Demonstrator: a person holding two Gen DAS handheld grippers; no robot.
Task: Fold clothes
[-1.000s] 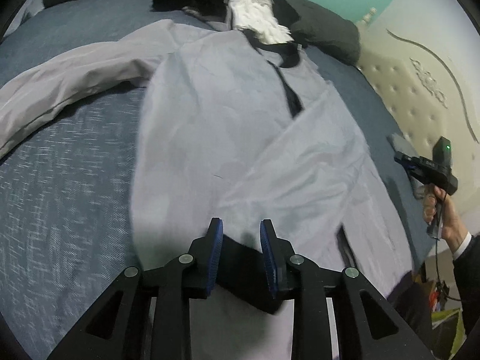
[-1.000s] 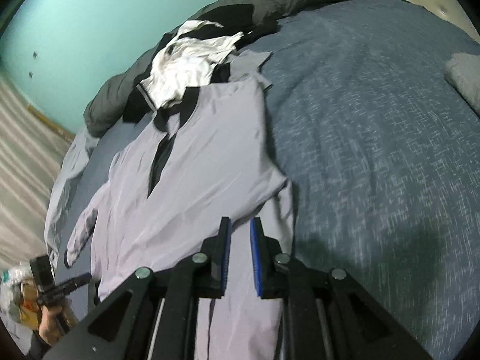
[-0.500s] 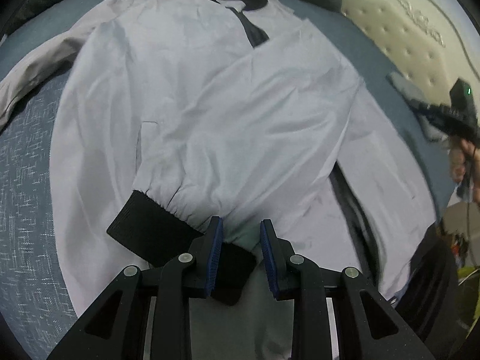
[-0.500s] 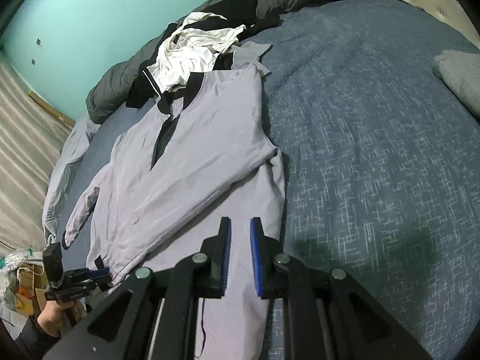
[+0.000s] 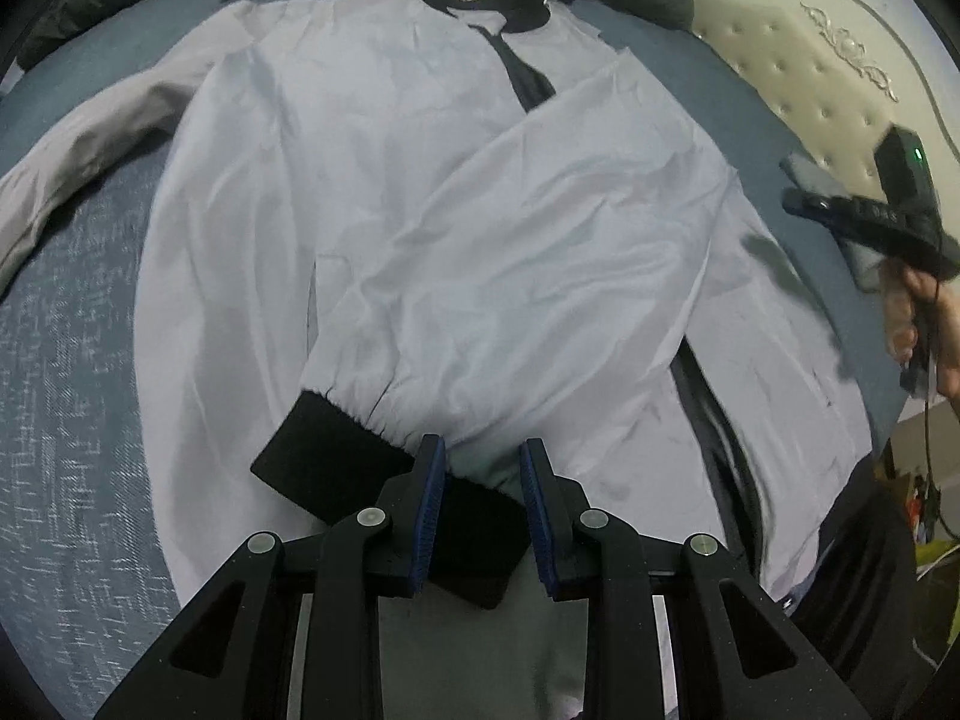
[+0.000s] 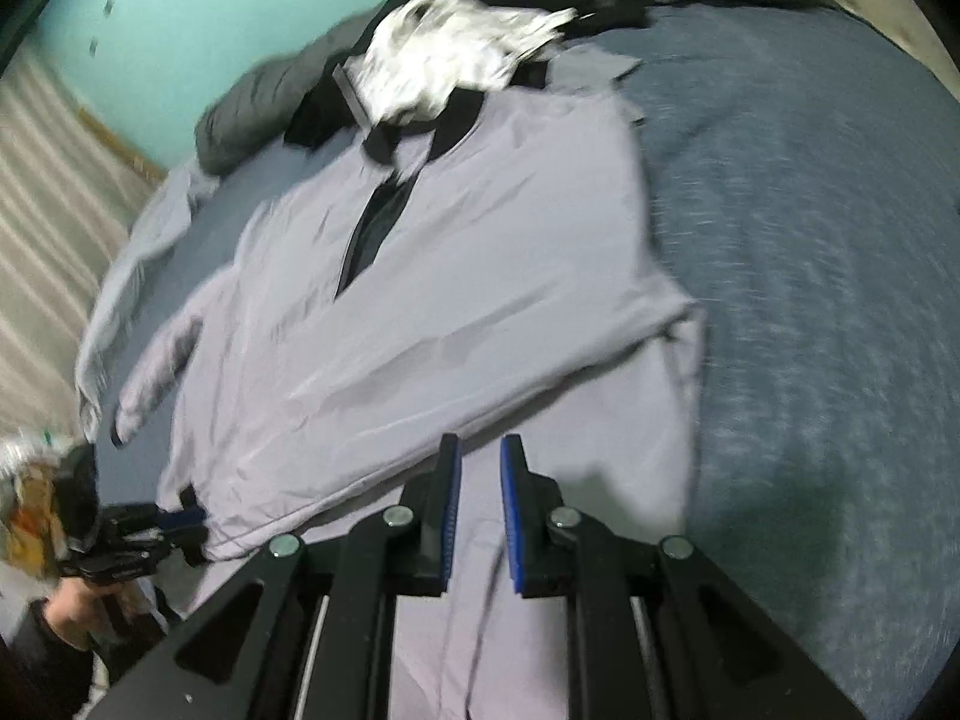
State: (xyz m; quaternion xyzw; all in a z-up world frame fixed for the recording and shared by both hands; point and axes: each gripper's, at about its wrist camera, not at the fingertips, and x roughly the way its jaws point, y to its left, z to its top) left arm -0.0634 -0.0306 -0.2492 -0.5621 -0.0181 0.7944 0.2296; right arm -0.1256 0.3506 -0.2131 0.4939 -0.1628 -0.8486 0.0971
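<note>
Gripping cuff (image 5: 384, 474): left tongs (image 5: 480, 516) | jacket (image 5: 372, 192) collar far (lengthwise) | right tongs (image 6: 480, 510) unclear

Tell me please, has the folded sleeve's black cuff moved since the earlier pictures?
Yes. The black cuff, pinched in the left hand-held gripper, now lies farther across the jacket body, away from the headboard.

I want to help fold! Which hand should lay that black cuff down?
Probably left. The left gripper already has the black cuff between its fingers; the right gripper holds nothing.
</note>
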